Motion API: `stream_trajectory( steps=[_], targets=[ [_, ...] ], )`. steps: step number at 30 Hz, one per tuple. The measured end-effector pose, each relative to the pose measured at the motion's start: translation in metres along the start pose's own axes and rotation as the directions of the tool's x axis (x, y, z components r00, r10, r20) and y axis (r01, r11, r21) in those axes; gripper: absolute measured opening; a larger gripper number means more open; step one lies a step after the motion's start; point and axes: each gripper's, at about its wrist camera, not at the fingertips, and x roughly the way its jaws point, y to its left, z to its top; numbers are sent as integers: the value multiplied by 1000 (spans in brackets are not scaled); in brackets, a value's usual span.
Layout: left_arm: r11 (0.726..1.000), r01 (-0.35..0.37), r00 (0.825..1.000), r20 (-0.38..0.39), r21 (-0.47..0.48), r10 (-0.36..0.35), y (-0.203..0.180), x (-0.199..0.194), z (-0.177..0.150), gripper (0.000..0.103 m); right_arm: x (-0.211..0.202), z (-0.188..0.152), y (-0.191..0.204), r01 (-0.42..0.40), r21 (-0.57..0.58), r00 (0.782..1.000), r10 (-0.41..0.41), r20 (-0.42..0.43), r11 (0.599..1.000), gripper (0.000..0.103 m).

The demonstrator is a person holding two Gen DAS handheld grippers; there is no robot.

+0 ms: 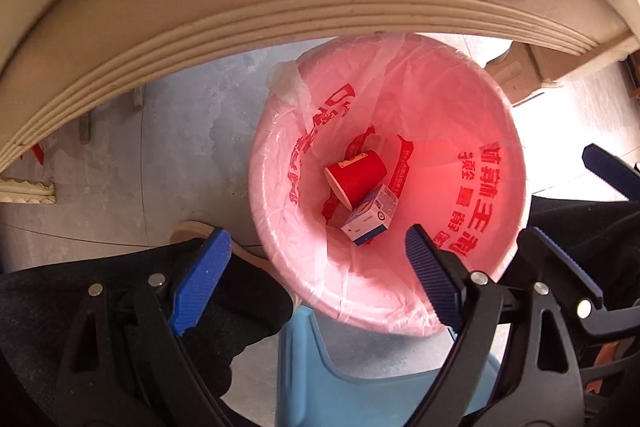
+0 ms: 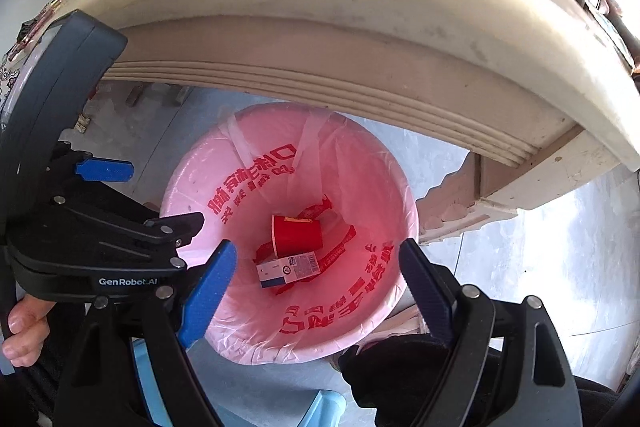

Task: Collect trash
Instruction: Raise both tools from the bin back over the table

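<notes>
Red paper cup and small white-blue carton at bottom of pink plastic-lined bin; left gripper, right gripper above bin, both wide, empty; clear cream table edge, seek remaining trash

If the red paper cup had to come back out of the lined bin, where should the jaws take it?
The red paper cup lies on its side at the bottom of the pink-lined bin, touching the small carton. Probably best to come straight down from above and close across the cup's side wall near mid-length, on the side away from the carton.
</notes>
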Motion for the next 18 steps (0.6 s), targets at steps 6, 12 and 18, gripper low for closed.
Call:
stream_trajectory(
  steps=[6,12,18],
  targets=[
    [999,16,995,97,42,-20,14,-76,-17,87,-70,1,0,-132,-8,985,132,112,991,81],
    [1000,18,977,212,22,-22,52,-182,-6,87,-173,31,-5,-177,-134,939,208,274,975,96],
    [998,44,955,291,39,-53,77,-274,19,94,-257,76,-10,-209,-247,888,289,358,946,96]
  ],
)
